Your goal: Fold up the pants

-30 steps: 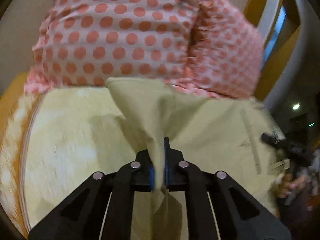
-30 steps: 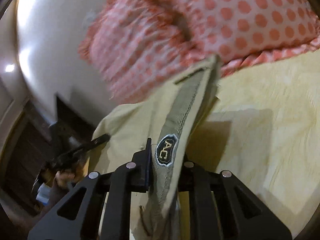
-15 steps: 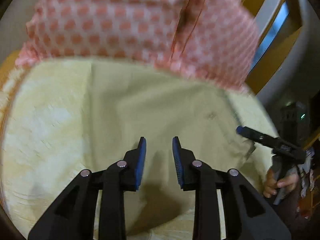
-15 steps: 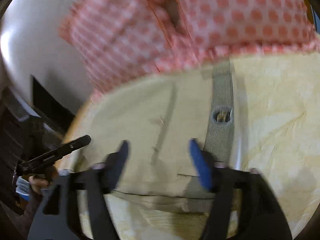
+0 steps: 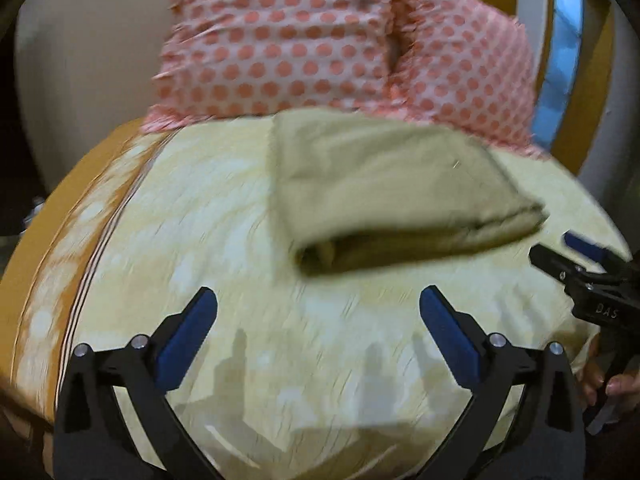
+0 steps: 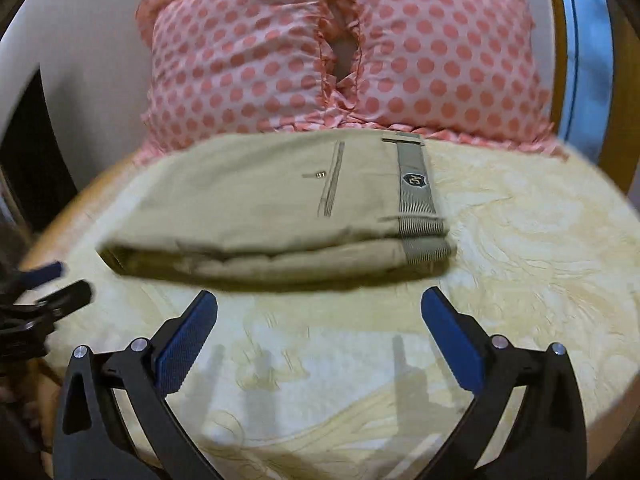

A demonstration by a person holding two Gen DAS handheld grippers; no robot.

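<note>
Both grippers stood wide open and empty when we framed this scene, the left gripper and the right gripper each hovering over the yellow bedspread with nothing between their blue pads.

The khaki pants lay folded in a flat bundle on the bed, toward twelve o'clock from the right gripper and just clear of its fingertips, their far edge close against the pink polka-dot pillows. From the left gripper the same pants sat between twelve and one o'clock and a little farther off. We judged the bundle's long axis to run from nine to three o'clock, across both grippers' line of reach, with the right gripper the nearer.

Our right wrist view alone showed the striped waistband with its badge at the three o'clock end, and a pocket seam on top. Our left wrist view, blurred, showed instead the open layered edge at six o'clock, and the other gripper at three o'clock beside the bundle's end. To us the fold looked complete, or nearly so.
</note>
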